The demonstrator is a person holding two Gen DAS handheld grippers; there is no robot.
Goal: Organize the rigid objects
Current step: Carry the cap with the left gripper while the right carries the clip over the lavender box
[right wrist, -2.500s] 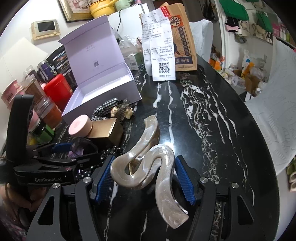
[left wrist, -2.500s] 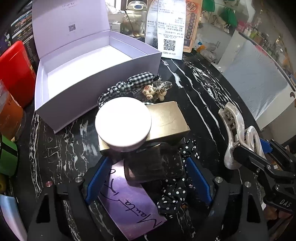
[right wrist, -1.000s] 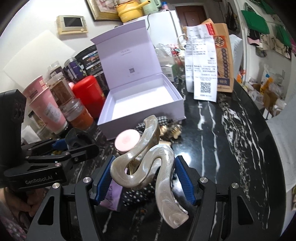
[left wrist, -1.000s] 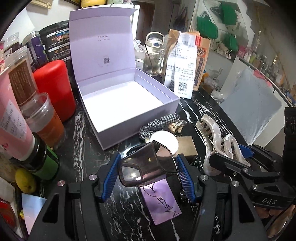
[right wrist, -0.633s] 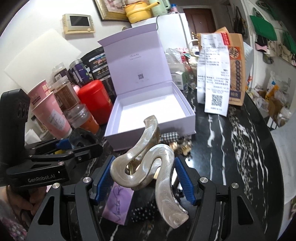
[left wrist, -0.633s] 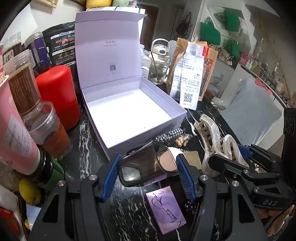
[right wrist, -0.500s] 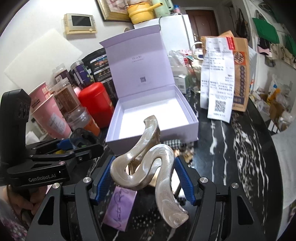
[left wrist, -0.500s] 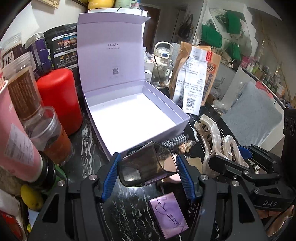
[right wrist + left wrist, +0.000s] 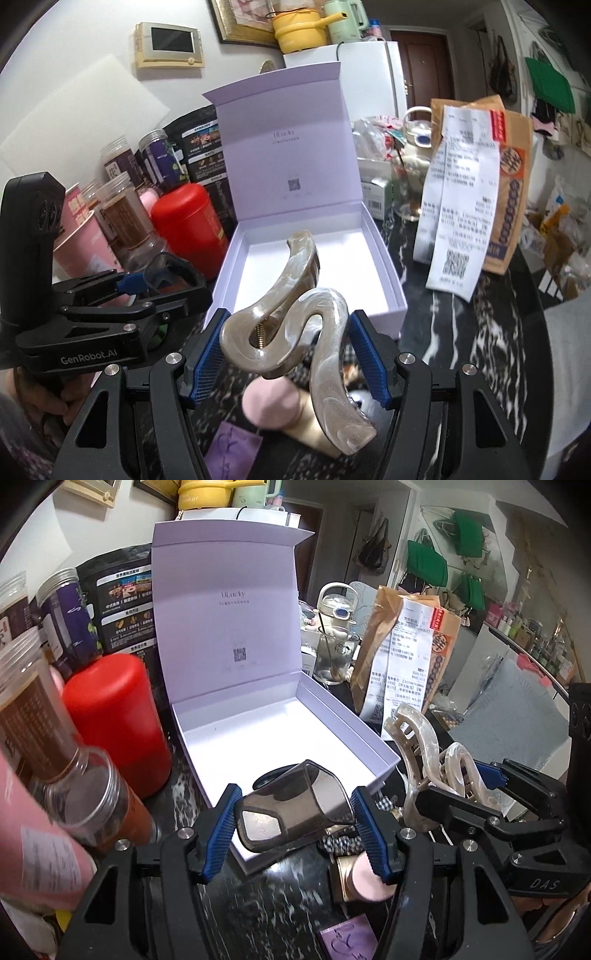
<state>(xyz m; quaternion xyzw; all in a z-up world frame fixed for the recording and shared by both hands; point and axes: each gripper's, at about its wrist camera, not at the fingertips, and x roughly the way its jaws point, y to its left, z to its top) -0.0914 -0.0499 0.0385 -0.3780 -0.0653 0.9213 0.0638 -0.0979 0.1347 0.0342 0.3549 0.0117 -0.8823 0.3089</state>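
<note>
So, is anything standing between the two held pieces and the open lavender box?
Nothing visible does. The left hand-held gripper holds a smoky translucent cap over the near wall of the lavender box; the right hand-held gripper holds a marbled hair claw just before it. The box's lid stands open and its white floor looks bare.
</note>
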